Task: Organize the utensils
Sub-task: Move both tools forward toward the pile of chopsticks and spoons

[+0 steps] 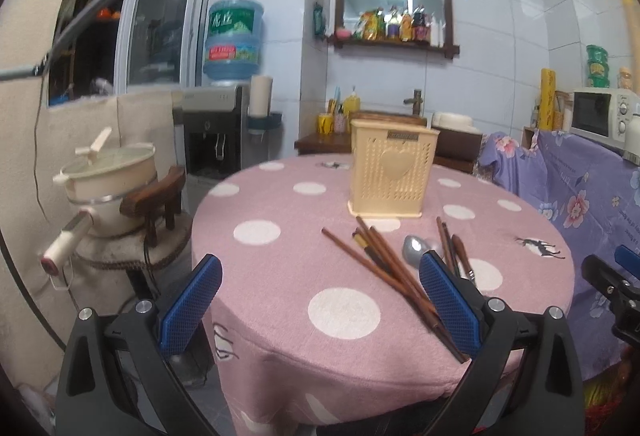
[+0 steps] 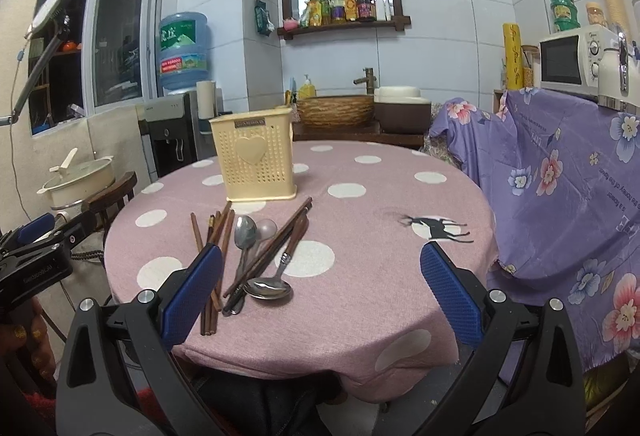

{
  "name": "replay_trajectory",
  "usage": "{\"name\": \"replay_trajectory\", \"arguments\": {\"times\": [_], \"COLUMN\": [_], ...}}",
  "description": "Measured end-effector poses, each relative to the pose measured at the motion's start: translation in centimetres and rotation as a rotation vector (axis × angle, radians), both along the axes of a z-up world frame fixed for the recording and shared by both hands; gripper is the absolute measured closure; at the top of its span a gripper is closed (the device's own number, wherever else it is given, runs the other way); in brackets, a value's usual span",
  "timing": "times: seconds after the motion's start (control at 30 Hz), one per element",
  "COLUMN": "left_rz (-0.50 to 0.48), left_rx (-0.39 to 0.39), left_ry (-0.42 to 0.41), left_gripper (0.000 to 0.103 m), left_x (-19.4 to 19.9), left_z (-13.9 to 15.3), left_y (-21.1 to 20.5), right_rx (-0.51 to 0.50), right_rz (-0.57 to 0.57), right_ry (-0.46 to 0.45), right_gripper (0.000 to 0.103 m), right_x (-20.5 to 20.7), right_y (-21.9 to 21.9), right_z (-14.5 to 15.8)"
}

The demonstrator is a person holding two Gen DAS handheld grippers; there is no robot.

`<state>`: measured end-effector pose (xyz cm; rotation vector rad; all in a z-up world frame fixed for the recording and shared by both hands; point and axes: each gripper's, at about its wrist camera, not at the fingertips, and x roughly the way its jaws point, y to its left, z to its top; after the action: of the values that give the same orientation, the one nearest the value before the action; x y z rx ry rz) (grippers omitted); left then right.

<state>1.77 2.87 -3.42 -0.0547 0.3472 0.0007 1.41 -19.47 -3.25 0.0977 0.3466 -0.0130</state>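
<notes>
A cream perforated utensil holder [image 1: 392, 172] [image 2: 254, 164] stands upright on the round pink polka-dot table [image 1: 280, 276] [image 2: 380, 276]. In front of it lie several brown chopsticks [image 1: 384, 268] [image 2: 218, 236], steel spoons [image 2: 245, 234] [image 2: 269, 288] and a pale spoon [image 2: 267, 227], loosely piled. My left gripper [image 1: 320, 276] is open and empty above the table's front left edge, left of the pile. My right gripper [image 2: 322, 268] is open and empty above the front edge, right of the pile. Each gripper shows at the edge of the other's view.
A wooden chair [image 1: 160, 196] and a cream pot [image 1: 108, 172] stand left of the table. A purple floral cloth [image 2: 560, 176] covers furniture on the right, with a microwave [image 2: 576, 56] on top. A water dispenser [image 1: 216, 132] and sink counter [image 2: 340, 112] stand behind.
</notes>
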Motion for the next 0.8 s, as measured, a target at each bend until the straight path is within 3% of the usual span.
{"name": "replay_trajectory", "arguments": {"times": [0.23,0.4,0.53,0.63,0.8], "left_rz": [-0.019,-0.093,-0.111,-0.118,-0.145], "left_rx": [0.044,-0.001,-0.013,-0.011,-0.031], "left_ry": [0.153,0.281,0.294,0.304,0.338], "left_gripper": [0.005,0.005,0.006,0.012,0.032], "left_x": [3.7,7.7,9.0,9.6,11.3], "left_z": [-0.6,-1.7,-1.7,-1.6,-1.8], "left_y": [1.3,1.6,1.6,1.8,1.9], "right_rx": [0.002,0.013,0.026,0.047,0.042], "right_rz": [0.028,0.056,0.109,0.160,0.231], "right_ry": [0.098,0.160,0.216,0.255,0.279], "right_gripper": [0.005,0.006,0.018,0.023,0.029], "right_x": [2.6,5.5,8.2,10.0,12.2], "right_y": [-1.4,-1.6,-1.3,-0.6,1.3], "right_z": [-1.3,-1.7,-1.9,-2.0,-2.0]}}
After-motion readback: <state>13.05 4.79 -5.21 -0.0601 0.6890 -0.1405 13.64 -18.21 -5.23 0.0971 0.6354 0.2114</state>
